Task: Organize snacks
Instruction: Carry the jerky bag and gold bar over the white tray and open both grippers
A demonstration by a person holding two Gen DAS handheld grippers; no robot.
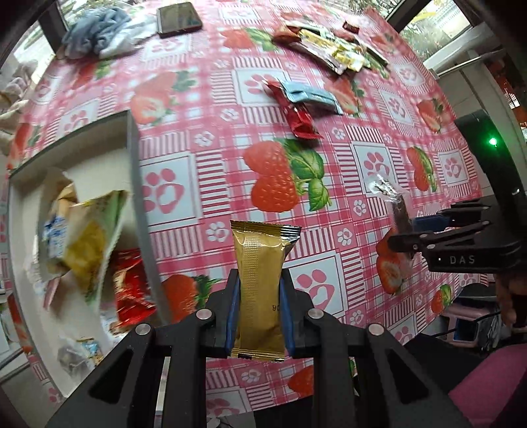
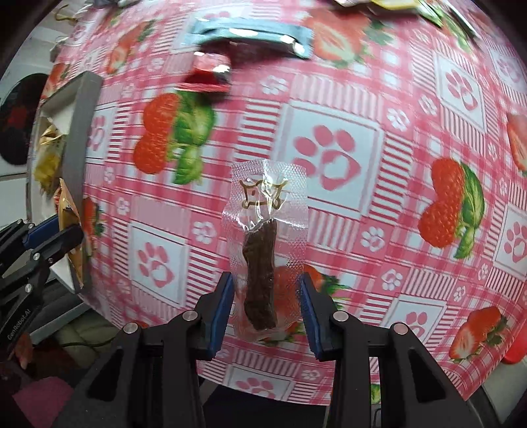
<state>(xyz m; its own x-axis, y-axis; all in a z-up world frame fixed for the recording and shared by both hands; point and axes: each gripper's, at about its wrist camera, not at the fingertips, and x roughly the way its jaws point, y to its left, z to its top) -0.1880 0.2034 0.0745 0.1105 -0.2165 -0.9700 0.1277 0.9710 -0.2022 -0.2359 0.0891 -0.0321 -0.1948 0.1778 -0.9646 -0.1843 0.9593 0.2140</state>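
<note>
My left gripper [image 1: 258,286] is shut on a gold snack packet [image 1: 260,283] and holds it upright above the table, just right of the grey box [image 1: 135,158]. My right gripper [image 2: 266,289] is shut on a clear packet with a dark brown meat stick [image 2: 262,270]; it also shows in the left wrist view [image 1: 400,214] at the right. The grey box holds several snack packets [image 1: 85,230]. Loose on the table are a red packet [image 1: 298,115], a blue packet [image 1: 311,95] and a pile of yellow and red packets [image 1: 332,49] farther back.
A strawberry-print tablecloth [image 1: 204,164] covers the table. A phone [image 1: 178,18] and a blue-white cloth [image 1: 98,33] lie at the far left. The table's near edge runs just below both grippers. The left gripper shows at the left of the right wrist view [image 2: 49,237].
</note>
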